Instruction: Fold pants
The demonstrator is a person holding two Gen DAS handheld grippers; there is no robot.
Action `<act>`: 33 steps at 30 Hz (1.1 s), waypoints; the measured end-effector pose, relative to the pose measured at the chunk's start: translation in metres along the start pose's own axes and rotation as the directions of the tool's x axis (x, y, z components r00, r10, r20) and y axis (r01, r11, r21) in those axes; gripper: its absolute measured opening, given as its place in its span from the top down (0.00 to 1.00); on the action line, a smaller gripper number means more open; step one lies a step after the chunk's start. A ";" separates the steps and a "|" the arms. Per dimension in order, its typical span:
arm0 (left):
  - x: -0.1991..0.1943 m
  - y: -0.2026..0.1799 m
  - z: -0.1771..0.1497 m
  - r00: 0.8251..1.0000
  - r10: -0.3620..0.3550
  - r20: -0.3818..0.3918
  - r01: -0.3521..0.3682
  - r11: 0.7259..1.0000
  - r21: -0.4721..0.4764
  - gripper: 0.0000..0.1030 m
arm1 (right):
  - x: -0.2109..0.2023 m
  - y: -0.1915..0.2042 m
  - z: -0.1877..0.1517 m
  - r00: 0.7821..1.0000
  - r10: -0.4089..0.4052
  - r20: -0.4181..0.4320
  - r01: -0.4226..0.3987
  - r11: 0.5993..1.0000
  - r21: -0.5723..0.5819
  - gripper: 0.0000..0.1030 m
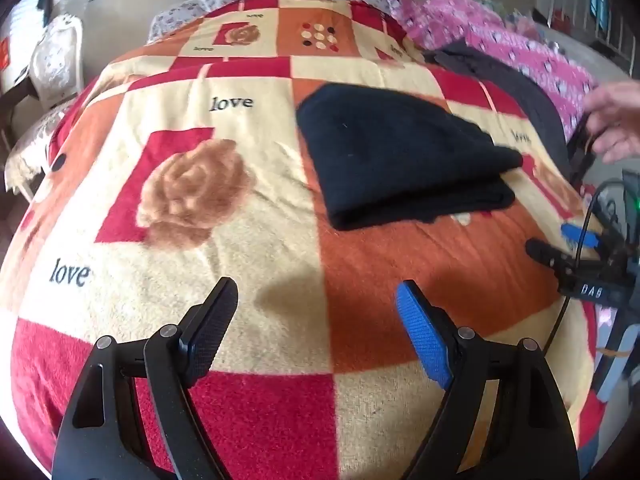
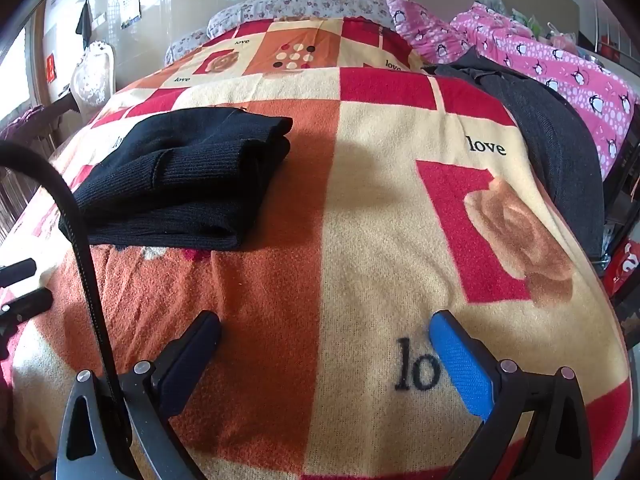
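Note:
The black pants (image 1: 404, 160) lie folded into a thick stack on the checked blanket (image 1: 248, 240). They also show in the right wrist view (image 2: 180, 180), at the left. My left gripper (image 1: 318, 292) is open and empty, low over the blanket, well short of the pants. My right gripper (image 2: 324, 324) is open and empty over the blanket, to the right of the pants. It also shows at the right edge of the left wrist view (image 1: 556, 244).
A dark grey garment (image 2: 552, 140) lies along the bed's right side beside a pink penguin quilt (image 2: 560, 64). A floral pillow (image 2: 296, 4) is at the bed's head. A hand (image 1: 616, 120) is at the right edge. A cable (image 2: 86, 260) crosses the left.

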State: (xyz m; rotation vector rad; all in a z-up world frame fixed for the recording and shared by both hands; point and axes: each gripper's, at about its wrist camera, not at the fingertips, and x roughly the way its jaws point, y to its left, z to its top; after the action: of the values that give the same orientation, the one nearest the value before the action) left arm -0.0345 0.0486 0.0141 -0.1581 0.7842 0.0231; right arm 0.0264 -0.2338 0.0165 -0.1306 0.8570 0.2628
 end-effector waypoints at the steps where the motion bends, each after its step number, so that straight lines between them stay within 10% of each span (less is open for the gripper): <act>1: -0.003 0.005 -0.001 1.000 -0.018 0.021 0.019 0.999 -0.045 0.20 | 0.000 0.000 0.001 1.000 0.000 0.000 0.000 1.000 0.000 0.00; 15: 0.010 0.018 0.000 0.997 0.008 -0.071 -0.013 0.997 -0.071 0.20 | -0.001 -0.001 -0.001 1.000 0.004 0.010 -0.004 1.000 0.003 0.00; 33: -0.003 0.018 0.000 0.998 -0.036 0.045 0.040 0.995 -0.088 0.20 | -0.001 -0.002 -0.002 1.000 0.004 0.012 -0.004 1.000 0.003 0.00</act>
State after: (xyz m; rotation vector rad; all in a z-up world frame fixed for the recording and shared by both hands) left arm -0.0380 0.0668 0.0138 -0.2564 0.7370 0.0255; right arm 0.0245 -0.2364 0.0160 -0.1239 0.8455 0.2659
